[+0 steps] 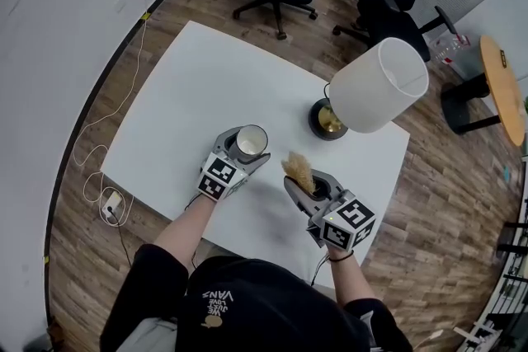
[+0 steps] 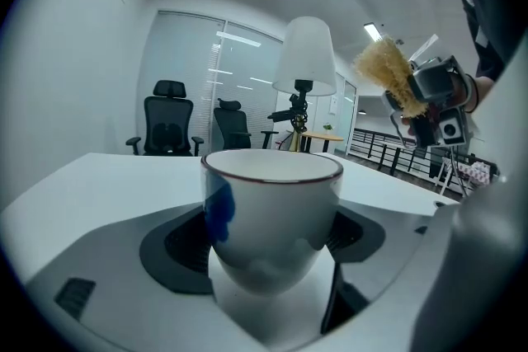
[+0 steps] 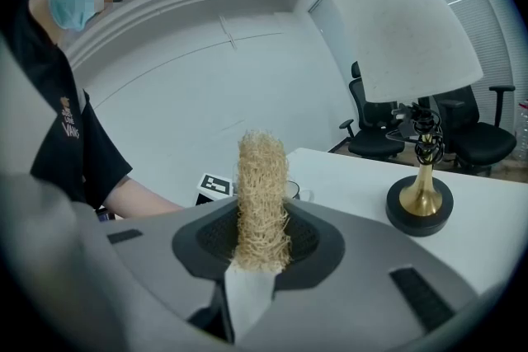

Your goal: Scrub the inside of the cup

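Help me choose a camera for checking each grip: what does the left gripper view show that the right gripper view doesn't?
Only the left gripper view: the cup seated between the jaws of the left gripper, a blue mark on its side. Only the right gripper view: the fibrous scrubber clamped upright in the jaws of the right gripper, the lamp's round base, the person's torso. Both: the white lampshade, black office chairs, the white table.

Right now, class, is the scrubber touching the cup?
Apart. The head view shows bare table between the scrubber and the cup; the left gripper view shows the scrubber raised well off to the cup's right.
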### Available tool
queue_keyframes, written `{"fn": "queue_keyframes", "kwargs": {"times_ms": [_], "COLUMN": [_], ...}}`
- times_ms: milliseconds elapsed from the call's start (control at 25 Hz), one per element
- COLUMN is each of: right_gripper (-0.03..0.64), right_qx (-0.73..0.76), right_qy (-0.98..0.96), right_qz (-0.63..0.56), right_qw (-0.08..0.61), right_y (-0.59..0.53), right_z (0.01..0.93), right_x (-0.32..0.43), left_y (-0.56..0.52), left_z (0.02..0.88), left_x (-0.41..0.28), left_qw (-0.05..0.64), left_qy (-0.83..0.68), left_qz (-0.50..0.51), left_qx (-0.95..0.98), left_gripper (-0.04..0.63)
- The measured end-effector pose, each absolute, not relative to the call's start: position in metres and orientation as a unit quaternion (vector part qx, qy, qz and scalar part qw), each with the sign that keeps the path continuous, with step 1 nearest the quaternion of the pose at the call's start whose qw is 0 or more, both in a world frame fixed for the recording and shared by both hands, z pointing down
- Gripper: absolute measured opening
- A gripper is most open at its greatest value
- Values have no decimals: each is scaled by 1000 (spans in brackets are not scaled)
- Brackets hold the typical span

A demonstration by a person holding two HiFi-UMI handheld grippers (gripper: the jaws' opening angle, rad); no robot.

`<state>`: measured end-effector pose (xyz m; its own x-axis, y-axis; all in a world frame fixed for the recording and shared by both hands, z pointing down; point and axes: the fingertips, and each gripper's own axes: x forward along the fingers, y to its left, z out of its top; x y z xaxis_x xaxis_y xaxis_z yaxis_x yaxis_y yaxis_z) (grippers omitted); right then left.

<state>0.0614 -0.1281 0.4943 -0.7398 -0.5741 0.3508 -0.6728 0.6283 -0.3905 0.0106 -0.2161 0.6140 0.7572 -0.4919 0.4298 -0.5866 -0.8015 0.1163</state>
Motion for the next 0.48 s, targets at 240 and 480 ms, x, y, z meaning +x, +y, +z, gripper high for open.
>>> {"fn": "queue_keyframes", "kwargs": {"times_ms": [240,480], "right_gripper": [94,94], "right_qx": [345,342], "right_qy": [-898,-899], "right_qz": [259,260], "right_qw": [85,82], "right_y": [-133,-133], "right_z": [491,491], "right_x": [65,65], "left_y": [-216,-215], "left_z": [623,626], "left_x": [12,13], "left_qw": [130,110], "left_qy": [-290,-294], "left_qz": [205,214], "left_qx": [925,925], "left_gripper": [397,397]}}
